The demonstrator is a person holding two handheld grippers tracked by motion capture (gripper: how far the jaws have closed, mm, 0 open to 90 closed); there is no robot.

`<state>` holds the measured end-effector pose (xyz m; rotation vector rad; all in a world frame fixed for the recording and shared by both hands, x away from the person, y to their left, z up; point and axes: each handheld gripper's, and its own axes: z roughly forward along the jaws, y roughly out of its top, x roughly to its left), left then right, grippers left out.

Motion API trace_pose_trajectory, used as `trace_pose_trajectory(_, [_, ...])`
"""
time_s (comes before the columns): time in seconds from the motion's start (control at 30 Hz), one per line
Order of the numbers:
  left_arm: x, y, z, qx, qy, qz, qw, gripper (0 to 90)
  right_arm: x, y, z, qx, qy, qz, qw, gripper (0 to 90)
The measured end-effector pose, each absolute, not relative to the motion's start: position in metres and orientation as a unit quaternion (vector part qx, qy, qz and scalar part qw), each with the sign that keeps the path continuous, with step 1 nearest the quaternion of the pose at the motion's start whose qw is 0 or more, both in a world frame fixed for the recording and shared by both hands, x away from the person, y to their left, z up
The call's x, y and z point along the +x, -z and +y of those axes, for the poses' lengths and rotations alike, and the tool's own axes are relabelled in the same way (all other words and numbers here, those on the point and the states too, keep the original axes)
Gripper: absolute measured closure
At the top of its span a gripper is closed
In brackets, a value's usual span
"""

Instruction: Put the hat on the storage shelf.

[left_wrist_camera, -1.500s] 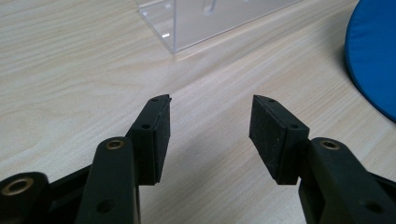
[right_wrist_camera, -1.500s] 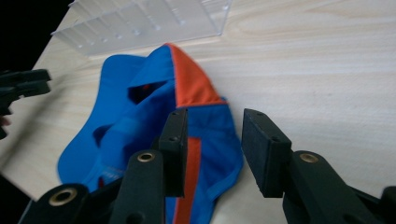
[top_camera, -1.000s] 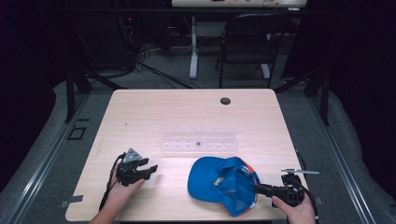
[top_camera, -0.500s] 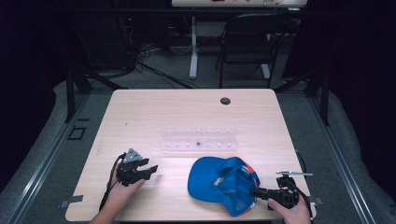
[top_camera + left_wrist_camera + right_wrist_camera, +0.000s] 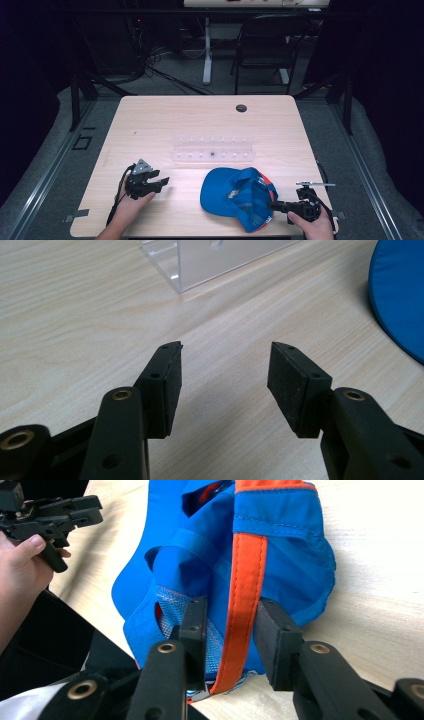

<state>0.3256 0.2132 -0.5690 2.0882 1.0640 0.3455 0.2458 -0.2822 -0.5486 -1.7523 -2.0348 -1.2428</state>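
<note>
One blue cap [image 5: 237,196] lies upside down on the table [image 5: 200,120], its rear edge with the orange strap [image 5: 245,595] sitting between the right gripper [image 5: 230,625] jaws. Those jaws have just been closing; the strap and mesh are between the pads, right pad looks to be on the fabric, a full clamp I cannot tell. Left gripper [image 5: 222,372] is well off to the cap's far side, jaws apart over bare wood, nothing between them. Clear plastic rack [image 5: 212,149] lies beyond both grippers, near the cap's brim.
</note>
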Motion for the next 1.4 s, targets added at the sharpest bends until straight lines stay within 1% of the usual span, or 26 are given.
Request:
trace_pose_trajectory(0.23, [0.326,0.569,0.214,0.817,-0.136,0.415,0.376,48.4,0.247,0.545,-0.283,-0.591,0.426,-0.677,0.108,69.5])
trace_pose_trajectory(0.43, [0.326,0.569,0.215,0.816,-0.136,0.418,0.376,48.3,0.249,0.545,-0.284,-0.589,0.420,-0.679,0.120,75.3])
trace_pose_trajectory(0.67, [0.326,0.569,0.215,0.816,-0.137,0.417,0.376,48.4,0.251,0.543,-0.285,-0.593,0.422,-0.673,0.135,77.0])
trace_pose_trajectory(1.1, [0.326,0.568,0.215,0.815,-0.137,0.418,0.377,48.4,0.258,0.537,-0.283,-0.603,0.410,-0.671,0.136,77.5])
trace_pose_trajectory(1.23, [0.326,0.568,0.215,0.815,-0.138,0.418,0.377,48.3,0.263,0.531,-0.285,-0.606,0.398,-0.674,0.140,77.6])
trace_pose_trajectory(1.27, [0.326,0.568,0.215,0.815,-0.137,0.418,0.377,48.4,0.264,0.528,-0.285,-0.611,0.388,-0.678,0.134,77.6])
trace_pose_trajectory(1.4, [0.326,0.568,0.215,0.815,-0.137,0.418,0.377,48.3,0.268,0.523,-0.285,-0.610,0.382,-0.681,0.134,77.7])
